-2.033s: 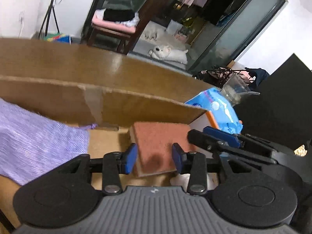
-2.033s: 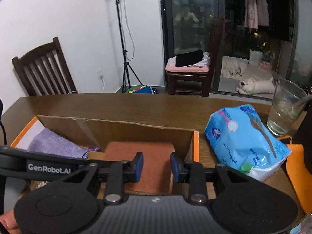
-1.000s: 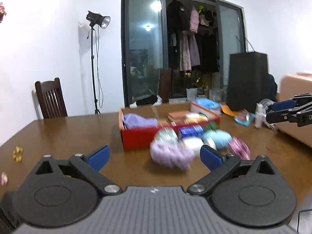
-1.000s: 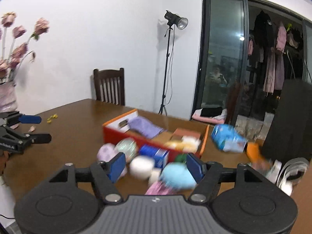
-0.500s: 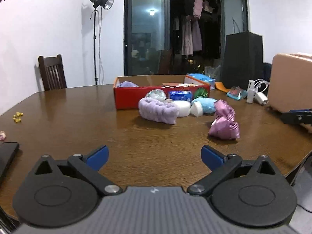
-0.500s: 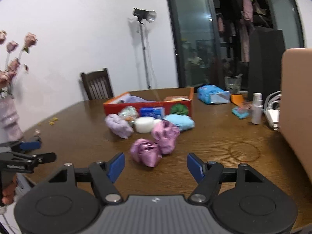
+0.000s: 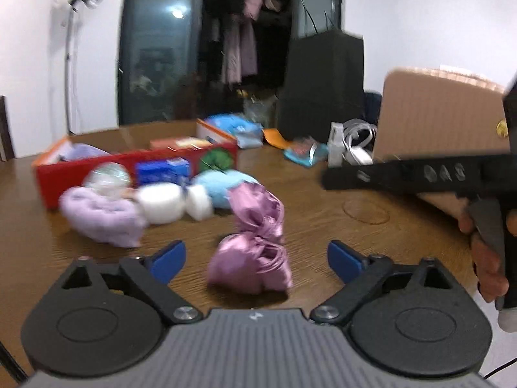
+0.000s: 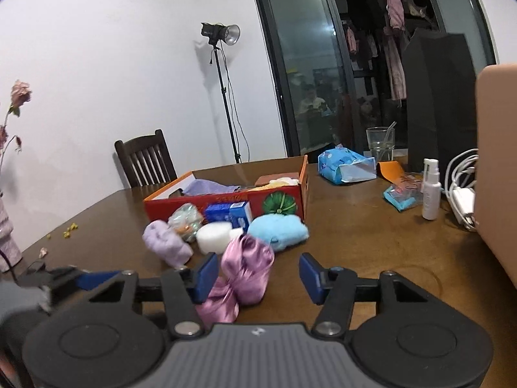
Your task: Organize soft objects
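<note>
A pink satin bundle [image 7: 252, 245] lies on the wooden table just beyond my open left gripper [image 7: 257, 260]. It also shows in the right wrist view [image 8: 240, 274], between the open, empty fingers of my right gripper [image 8: 258, 276]. Behind it lie a lilac towel roll [image 8: 166, 242], a white sponge [image 8: 213, 236], a blue cloth [image 8: 279, 231], a clear bag [image 8: 185, 220] and a blue packet [image 8: 229, 213]. A red box [image 8: 226, 200] holds a purple cloth [image 8: 210, 187] and sponges. My right gripper [image 7: 413, 174] crosses the left wrist view at the right.
A blue tissue pack [image 8: 345, 165], a glass [image 8: 379, 142], a spray bottle [image 8: 431, 190], white cables [image 8: 462, 187] and a snack packet [image 8: 402, 192] sit at the right. A tan case [image 8: 497, 161] stands at the right edge. A chair [image 8: 145, 158] stands behind the table.
Both grippers have moved in close over the table toward the pink satin bundle. The right gripper now frames it, and the left one is just short of it. Both stay open.
</note>
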Tool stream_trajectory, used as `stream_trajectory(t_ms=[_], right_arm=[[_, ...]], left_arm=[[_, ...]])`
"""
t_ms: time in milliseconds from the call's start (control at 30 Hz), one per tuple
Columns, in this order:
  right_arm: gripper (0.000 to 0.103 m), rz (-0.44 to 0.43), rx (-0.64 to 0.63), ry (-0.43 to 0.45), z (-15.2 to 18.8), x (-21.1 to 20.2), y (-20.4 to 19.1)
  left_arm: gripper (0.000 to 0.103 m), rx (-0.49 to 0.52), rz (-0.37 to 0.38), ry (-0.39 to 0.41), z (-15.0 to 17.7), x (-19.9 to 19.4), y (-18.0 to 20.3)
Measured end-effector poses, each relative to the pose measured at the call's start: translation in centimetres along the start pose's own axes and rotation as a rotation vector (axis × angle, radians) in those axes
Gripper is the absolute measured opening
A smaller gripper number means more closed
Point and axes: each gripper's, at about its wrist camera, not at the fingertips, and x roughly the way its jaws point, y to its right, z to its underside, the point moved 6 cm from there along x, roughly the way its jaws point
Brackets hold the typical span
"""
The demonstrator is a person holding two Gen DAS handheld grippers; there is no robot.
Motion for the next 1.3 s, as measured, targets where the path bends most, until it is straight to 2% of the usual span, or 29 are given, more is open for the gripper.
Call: stream_trajectory(t_ms=[67, 100, 167, 200, 233, 300, 333, 367, 400, 467, 567, 600, 633, 667, 700, 767, 800, 933, 1033, 1067, 1200, 1300], right_arm=[[0.055, -0.004, -0.006, -0.022, -0.6, 2.0, 0.2], [0.055, -0.011, -0.011, -0.034, -0.8, 2.9, 0.2], [0.055, -0.026, -0.029, -0.058, -1.0, 4.3, 0.1], [0.055, -0.036, -0.038, -0.066, -1.0, 5.0, -0.1], [0.055, -0.048, -0.039, -0.073, -1.1, 5.5, -0.1], [0.055, -0.075, -0.023, -0.085, -1.1, 6.6, -0.1], [0.055, -0.086, -0.012, -0.091, -1.2, 7.1, -0.2], [0.055, -0.099, 0.001, -0.097, -1.1, 7.6, -0.2], [0.055, -0.115, 0.015, -0.102, -1.0, 8.1, -0.4], [0.055, -0.142, 0.047, -0.111, -0.6, 8.4, -0.7], [0.055, -0.168, 0.101, -0.106, 0.0, 7.7, -0.7], [0.055, -0.171, 0.125, -0.106, 0.3, 7.5, -0.5], [0.055, -0.173, 0.149, -0.11, 0.6, 7.3, -0.1], [0.052, -0.17, 0.162, -0.118, 0.9, 7.2, 0.1], [0.047, -0.163, 0.17, -0.133, 1.3, 7.4, 0.4], [0.029, -0.15, 0.177, -0.172, 2.4, 8.0, 0.5], [0.026, -0.145, 0.173, -0.177, 2.7, 8.1, 0.4], [0.024, -0.137, 0.15, -0.171, 3.1, 8.4, -0.1], [0.024, -0.122, 0.138, -0.191, 3.6, 8.6, -0.1], [0.023, -0.124, 0.142, -0.19, 3.7, 8.6, -0.1], [0.012, -0.143, 0.148, -0.182, 3.1, 8.0, -0.8], [0.012, -0.181, 0.111, -0.119, 0.3, 7.1, -2.2]], left_arm=[[0.057, 0.001, 0.009, -0.061, 0.5, 2.0, 0.0], [0.054, -0.001, 0.012, -0.092, 0.8, 2.5, -0.4], [0.054, -0.029, 0.041, -0.088, 1.2, 1.7, -1.9], [0.056, -0.039, 0.032, -0.079, 1.3, 0.9, -3.0], [0.06, -0.047, 0.0, -0.077, 1.4, 0.4, -4.3], [0.062, -0.079, -0.071, -0.076, 1.5, -0.6, -6.7], [0.065, -0.105, -0.068, -0.07, 1.5, -1.1, -7.6], [0.071, -0.131, -0.042, -0.064, 1.3, -1.4, -8.2], [0.073, -0.165, -0.006, -0.053, 1.1, -1.6, -8.6], [0.074, -0.203, 0.033, -0.041, 0.8, -1.4, -8.9], [0.074, -0.208, 0.058, -0.059, 0.4, 0.2, -8.4], [0.073, -0.212, 0.063, -0.067, 0.4, 0.7, -8.3], [0.063, -0.214, 0.077, -0.079, 0.4, 1.1, -8.2], [0.047, -0.214, 0.094, -0.092, 0.5, 1.6, -8.0], [0.041, -0.215, 0.111, -0.112, 0.6, 2.1, -7.7], [0.038, -0.22, 0.117, -0.124, 0.8, 2.6, -7.6], [0.037, -0.222, 0.118, -0.124, 0.8, 2.7, -7.6], [0.035, -0.244, 0.121, -0.128, 1.1, 2.5, -7.9], [0.029, -0.227, 0.117, -0.121, 1.2, 2.2, -7.6], [0.026, -0.224, 0.12, -0.114, 1.2, 2.0, -7.5], [0.021, -0.232, 0.131, -0.104, 0.7, 1.1, -7.6], [0.021, -0.226, 0.151, -0.003, -2.5, -1.1, -8.5]])
